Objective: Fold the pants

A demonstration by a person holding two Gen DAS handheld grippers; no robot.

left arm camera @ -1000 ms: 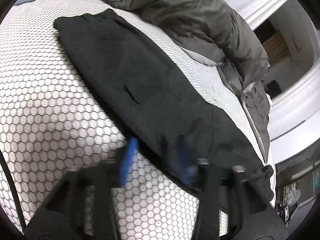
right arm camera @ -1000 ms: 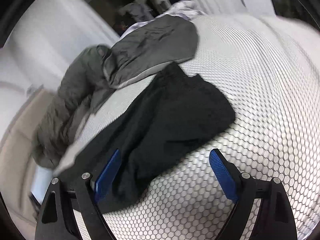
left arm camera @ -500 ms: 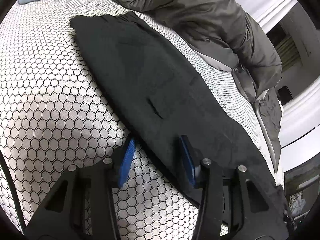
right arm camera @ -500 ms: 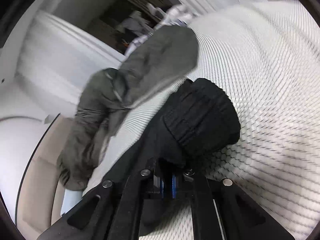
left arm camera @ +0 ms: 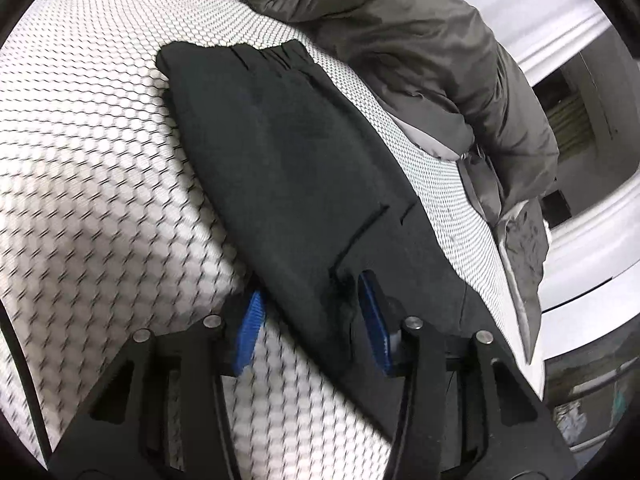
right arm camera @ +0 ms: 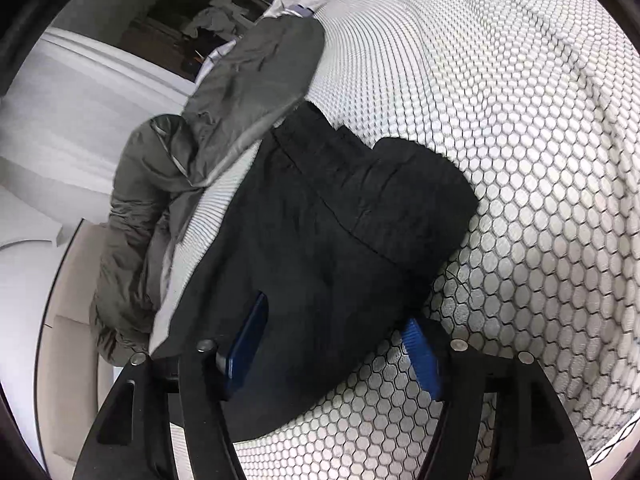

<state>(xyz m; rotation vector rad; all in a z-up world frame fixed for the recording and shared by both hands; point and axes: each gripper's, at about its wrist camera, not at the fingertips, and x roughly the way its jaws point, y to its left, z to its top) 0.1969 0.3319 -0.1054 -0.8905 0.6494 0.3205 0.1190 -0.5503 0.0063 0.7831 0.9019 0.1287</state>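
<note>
The black pants [left arm camera: 304, 168] lie lengthwise on the hexagon-patterned bed sheet [left arm camera: 100, 200], with the elastic waistband at the far end. My left gripper [left arm camera: 312, 324] straddles the near edge of the pants. Its jaws are closing and a bunched fold of cloth sits between the blue pads [left arm camera: 250, 328]. In the right wrist view the ribbed cuff end [right arm camera: 416, 200] lies doubled back over the pants [right arm camera: 320, 280]. My right gripper [right arm camera: 334, 350] stands over the leg with its jaws opening, the cloth lying loose between the pads [right arm camera: 420, 356].
A crumpled grey-green duvet [left arm camera: 420, 60] is piled along the far side of the bed, right beside the pants; it shows as the duvet [right arm camera: 240, 88] in the right wrist view too. White panelling [left arm camera: 580, 264] and a beige floor [right arm camera: 68, 320] lie past the bed edge.
The right gripper closed on the cuff end, carried it over the leg, and has now let go. The left gripper slid further along the pants and its jaws narrowed around the edge.
</note>
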